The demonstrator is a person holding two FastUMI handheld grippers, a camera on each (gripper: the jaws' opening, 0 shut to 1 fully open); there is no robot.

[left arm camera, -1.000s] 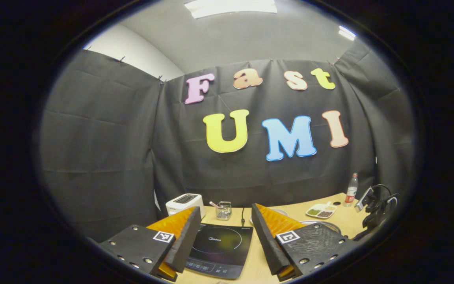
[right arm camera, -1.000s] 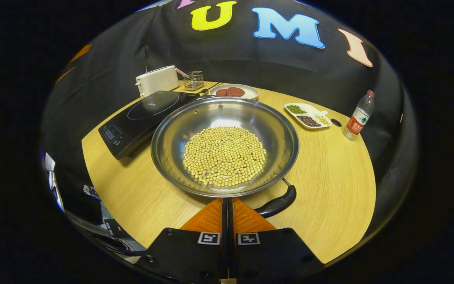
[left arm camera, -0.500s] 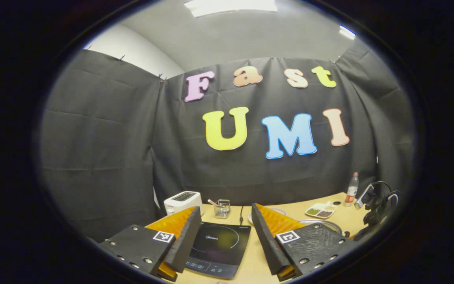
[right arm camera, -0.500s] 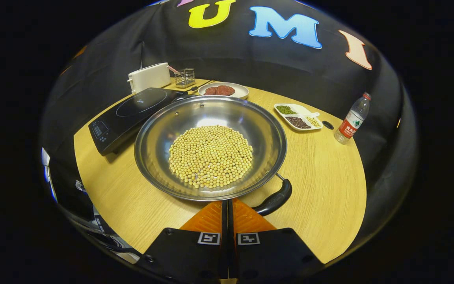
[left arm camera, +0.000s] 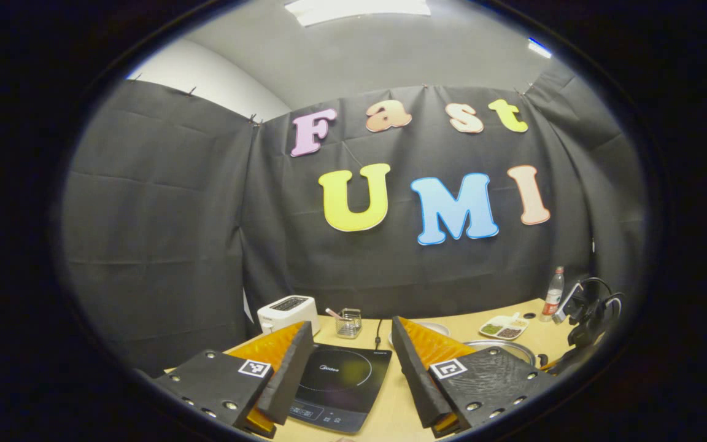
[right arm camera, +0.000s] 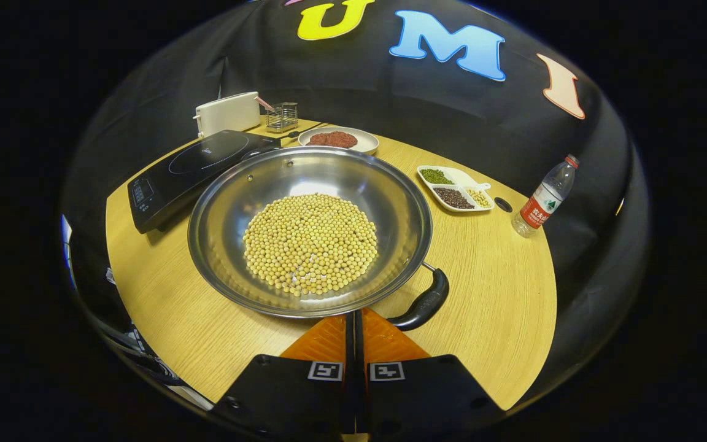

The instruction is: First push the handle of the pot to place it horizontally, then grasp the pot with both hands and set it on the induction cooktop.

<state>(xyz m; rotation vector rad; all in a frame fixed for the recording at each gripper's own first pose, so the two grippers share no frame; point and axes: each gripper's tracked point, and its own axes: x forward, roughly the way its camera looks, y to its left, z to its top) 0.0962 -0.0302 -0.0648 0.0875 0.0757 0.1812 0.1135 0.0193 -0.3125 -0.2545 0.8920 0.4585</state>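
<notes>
The pot (right arm camera: 310,230) sits in the middle of the round table (right arm camera: 501,294), a wide shallow steel pan with a heap of yellow beans (right arm camera: 310,242) in its bowl. The cooktop (right arm camera: 194,169) lies just beside it on the far left, close to its rim. I would judge the pot fairly heavy with that load, stiff, and smooth enough to slip on a pinch at the thin rim; the beans are loose and will roll or spill if it tilts. The dark handle (right arm camera: 421,304) at the near right looks like the surest hold for one side. It points off at a slant towards the right gripper (right arm camera: 354,325), whose fingers are closed together with nothing between them, tips just short of the pot's near rim and beside the handle.

The left gripper (left arm camera: 344,356) is held up and well back, its fingers spread wide apart and empty, framing the cooktop (left arm camera: 341,383) below.

Whether a second handle sits on the pot's far side is hard to make out; a dark shape shows by the far rim near the cooktop, but I cannot tell what it is. In the left gripper view the pot (left arm camera: 504,348) is mostly hidden behind the gripper's own finger. I cannot tell whether the right fingertips touch the pot
</notes>
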